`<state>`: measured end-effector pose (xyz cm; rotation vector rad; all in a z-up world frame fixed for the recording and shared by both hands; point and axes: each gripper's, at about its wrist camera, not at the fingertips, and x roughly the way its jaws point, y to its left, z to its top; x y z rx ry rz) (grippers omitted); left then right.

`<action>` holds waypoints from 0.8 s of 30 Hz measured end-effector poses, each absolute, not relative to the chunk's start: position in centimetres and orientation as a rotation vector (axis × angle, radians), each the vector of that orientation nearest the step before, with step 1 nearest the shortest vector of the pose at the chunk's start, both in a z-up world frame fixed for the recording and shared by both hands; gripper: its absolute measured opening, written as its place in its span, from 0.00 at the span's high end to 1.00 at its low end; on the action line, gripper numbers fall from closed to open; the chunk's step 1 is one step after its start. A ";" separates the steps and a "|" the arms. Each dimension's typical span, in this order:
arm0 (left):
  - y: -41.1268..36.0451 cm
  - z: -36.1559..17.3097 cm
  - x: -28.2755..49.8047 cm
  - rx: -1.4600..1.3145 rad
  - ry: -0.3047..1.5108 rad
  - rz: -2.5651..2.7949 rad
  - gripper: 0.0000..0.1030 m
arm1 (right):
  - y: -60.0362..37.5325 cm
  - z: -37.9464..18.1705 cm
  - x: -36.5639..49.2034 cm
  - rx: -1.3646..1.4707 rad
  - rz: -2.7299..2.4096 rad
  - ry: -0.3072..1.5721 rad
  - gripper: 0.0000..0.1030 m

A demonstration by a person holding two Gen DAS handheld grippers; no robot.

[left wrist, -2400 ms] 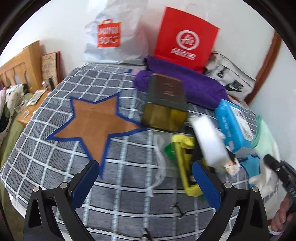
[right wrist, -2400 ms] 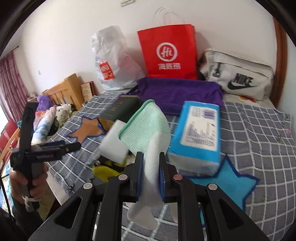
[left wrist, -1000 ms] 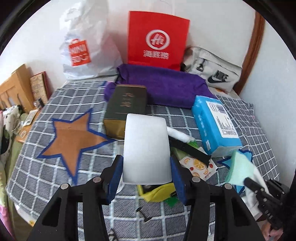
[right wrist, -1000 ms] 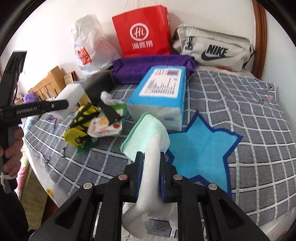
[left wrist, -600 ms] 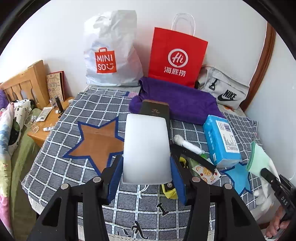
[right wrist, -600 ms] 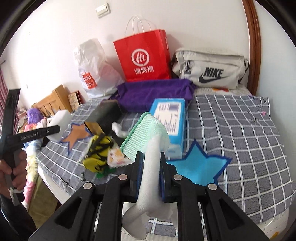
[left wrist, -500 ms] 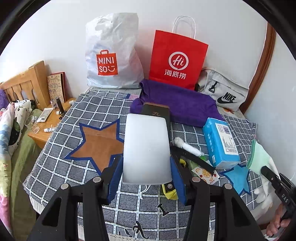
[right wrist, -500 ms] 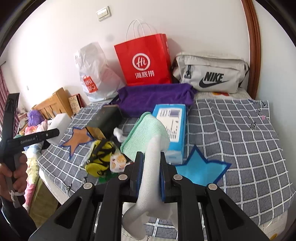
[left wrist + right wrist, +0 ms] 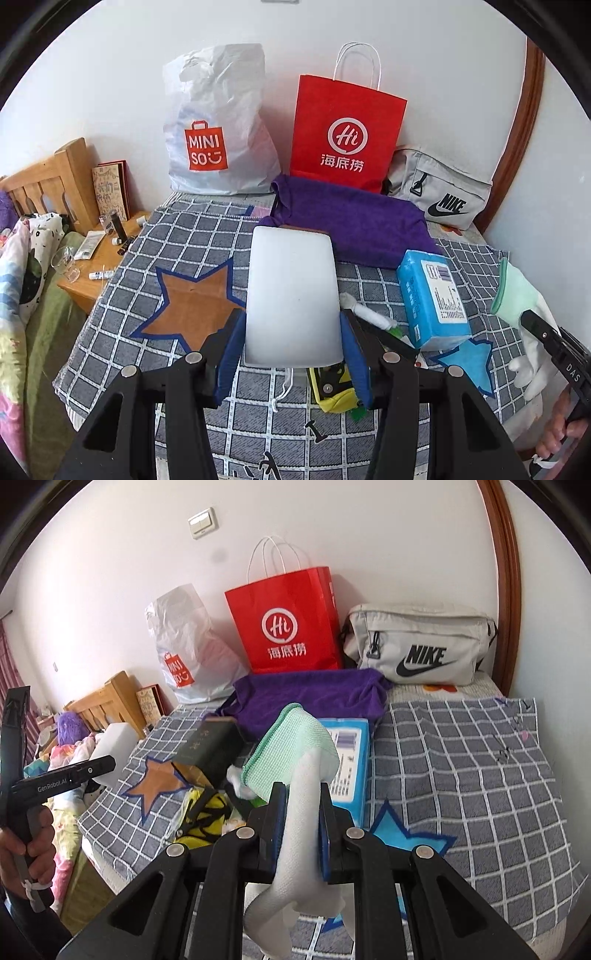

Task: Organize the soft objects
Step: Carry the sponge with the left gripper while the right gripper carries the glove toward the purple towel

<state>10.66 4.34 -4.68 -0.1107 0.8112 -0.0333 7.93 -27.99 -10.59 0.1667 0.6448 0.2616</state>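
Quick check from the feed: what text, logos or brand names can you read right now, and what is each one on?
"MINISO": white plastic bag.
"Hi" with three Chinese characters below: red paper bag.
"NIKE" with swoosh: grey pouch.
"GenRobot.AI": left claw's arm.
"DAS", cut off: right claw's arm.
Blue tissue pack: print too small.
Dark box: gold characters blurred.
Notebook by the headboard: unreadable.

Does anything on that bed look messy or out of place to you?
Yes. A jumble sits at the bed's near edge: a yellow pouch, a white roll and wrappers heaped between the brown star patch and the blue tissue pack. A dark green box lies tipped on its side.
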 end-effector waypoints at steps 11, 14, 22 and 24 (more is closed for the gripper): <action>4.1 -3.4 14.5 -0.095 0.801 -0.031 0.53 | -28.1 -8.3 11.5 0.144 0.251 0.600 0.85; 4.2 -3.3 15.8 -0.090 0.804 -0.025 0.53 | -28.1 -8.0 12.6 0.142 0.242 0.595 0.85; 4.1 -3.7 19.9 -0.097 0.824 -0.045 0.53 | -28.1 -8.2 16.5 0.144 0.227 0.620 0.85; 4.1 -4.1 21.2 -0.102 0.834 -0.050 0.53 | -28.0 -8.2 17.5 0.142 0.229 0.624 0.85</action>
